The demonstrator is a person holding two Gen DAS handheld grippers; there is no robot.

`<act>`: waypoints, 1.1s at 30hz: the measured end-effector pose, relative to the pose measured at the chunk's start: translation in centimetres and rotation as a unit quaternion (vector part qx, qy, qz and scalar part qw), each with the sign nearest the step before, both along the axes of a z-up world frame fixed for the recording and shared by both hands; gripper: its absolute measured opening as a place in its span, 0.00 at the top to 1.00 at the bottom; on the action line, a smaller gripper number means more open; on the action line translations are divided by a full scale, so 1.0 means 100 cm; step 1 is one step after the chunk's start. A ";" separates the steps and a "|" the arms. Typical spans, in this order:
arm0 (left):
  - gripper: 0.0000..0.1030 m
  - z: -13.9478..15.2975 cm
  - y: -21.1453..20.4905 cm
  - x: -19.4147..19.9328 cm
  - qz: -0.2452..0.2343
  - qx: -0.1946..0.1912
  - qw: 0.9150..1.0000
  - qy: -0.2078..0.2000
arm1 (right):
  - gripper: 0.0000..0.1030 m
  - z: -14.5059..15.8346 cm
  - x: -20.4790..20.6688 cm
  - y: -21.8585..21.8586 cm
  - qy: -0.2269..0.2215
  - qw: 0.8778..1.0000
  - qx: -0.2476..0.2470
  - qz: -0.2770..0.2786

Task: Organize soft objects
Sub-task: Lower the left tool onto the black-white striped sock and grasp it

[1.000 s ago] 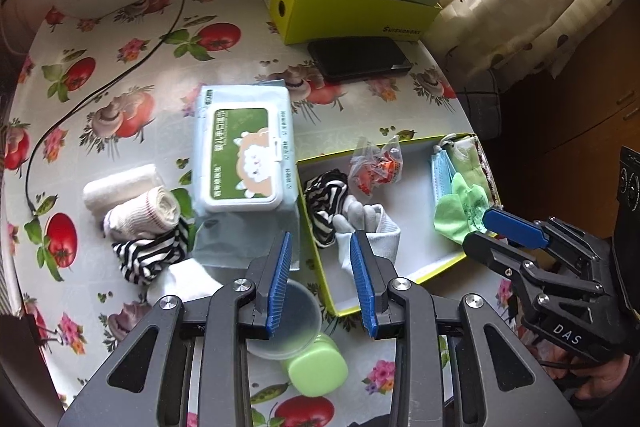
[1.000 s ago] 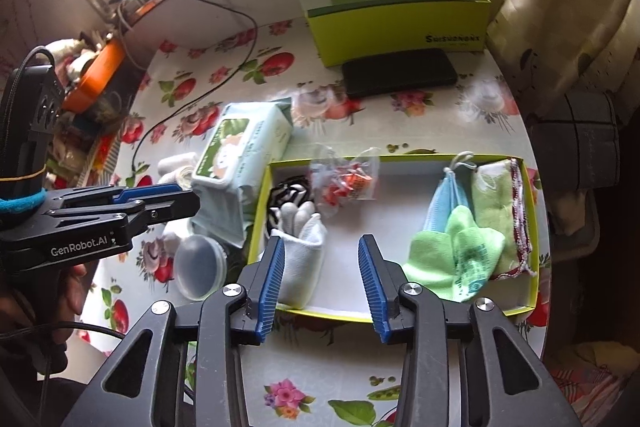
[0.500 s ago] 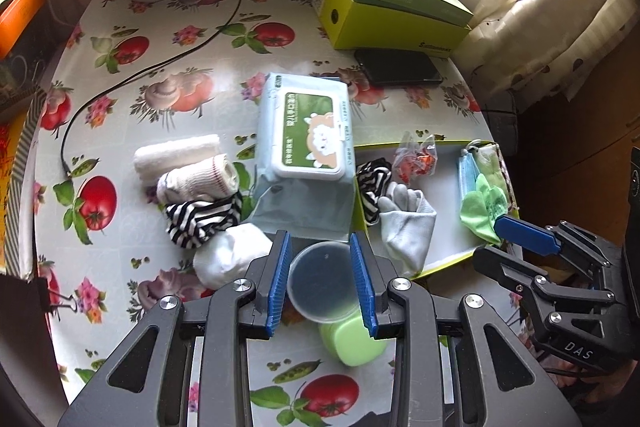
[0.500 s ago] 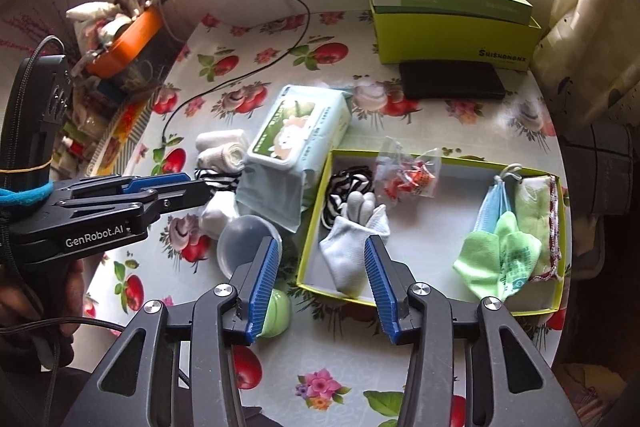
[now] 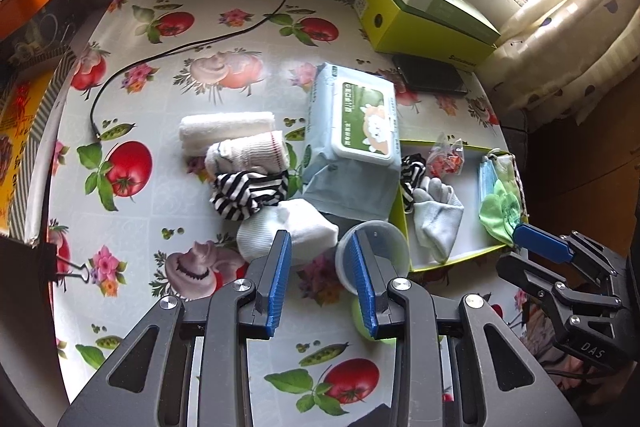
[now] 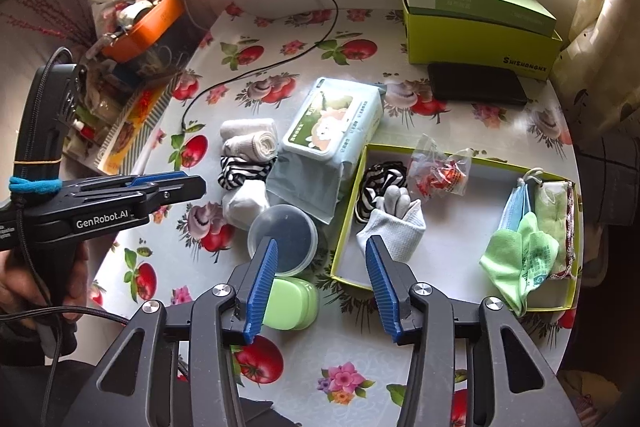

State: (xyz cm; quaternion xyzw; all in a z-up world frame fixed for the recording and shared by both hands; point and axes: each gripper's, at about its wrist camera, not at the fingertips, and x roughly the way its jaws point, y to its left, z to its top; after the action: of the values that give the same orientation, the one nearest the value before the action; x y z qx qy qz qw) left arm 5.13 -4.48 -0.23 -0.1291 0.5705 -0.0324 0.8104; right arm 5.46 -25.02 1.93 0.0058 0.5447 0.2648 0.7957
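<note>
The table [image 5: 240,27], under a fruit-print oilcloth, fills both views. Ahead of the right gripper's [image 6: 320,279] fingers lies the yellow-rimmed tray [image 6: 452,151], already holding a striped sock, a grey sock [image 6: 394,227], a candy bag, face masks and green cloths. Beyond the left gripper's [image 5: 320,283] fingers sits the wet-wipe pack [image 5: 352,143], its flap overhanging the tray's near wall.

Still loose, just past the left fingertips, are the white sock bundle [image 5: 280,231], the striped sock [image 5: 248,193] behind it and two rolled towels [image 5: 232,135] farther out. A clear plastic lid [image 5: 376,251] lies against the left gripper's right-hand finger, with a green case under it.

Both grippers are empty: the left stands moderately open, and the right's jaws have just been opening, with nothing between them.

The likely trouble is the lid: if the left gripper closes low for the white bundle, it may catch the lid or shove it into the tray. A shallow pinch could also unroll the bundle.
</note>
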 end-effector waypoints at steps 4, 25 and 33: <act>0.69 -0.001 0.009 -0.003 0.008 -0.004 1.000 0.002 | 0.56 0.002 -0.002 0.004 -0.001 1.000 0.000 0.005; 0.63 -0.043 0.033 -0.003 0.032 -0.046 0.997 0.043 | 0.55 -0.008 0.000 0.017 0.017 1.000 -0.008 0.019; 0.63 -0.051 0.060 0.005 0.063 -0.046 0.996 0.046 | 0.55 -0.017 0.011 0.048 0.026 0.998 -0.010 0.052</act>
State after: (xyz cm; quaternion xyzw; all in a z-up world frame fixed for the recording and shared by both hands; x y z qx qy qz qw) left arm 5.59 1.49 -5.33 -0.2039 0.5955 -0.0015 0.7770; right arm 6.52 -20.21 0.25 -0.0234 0.5676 0.3005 0.7661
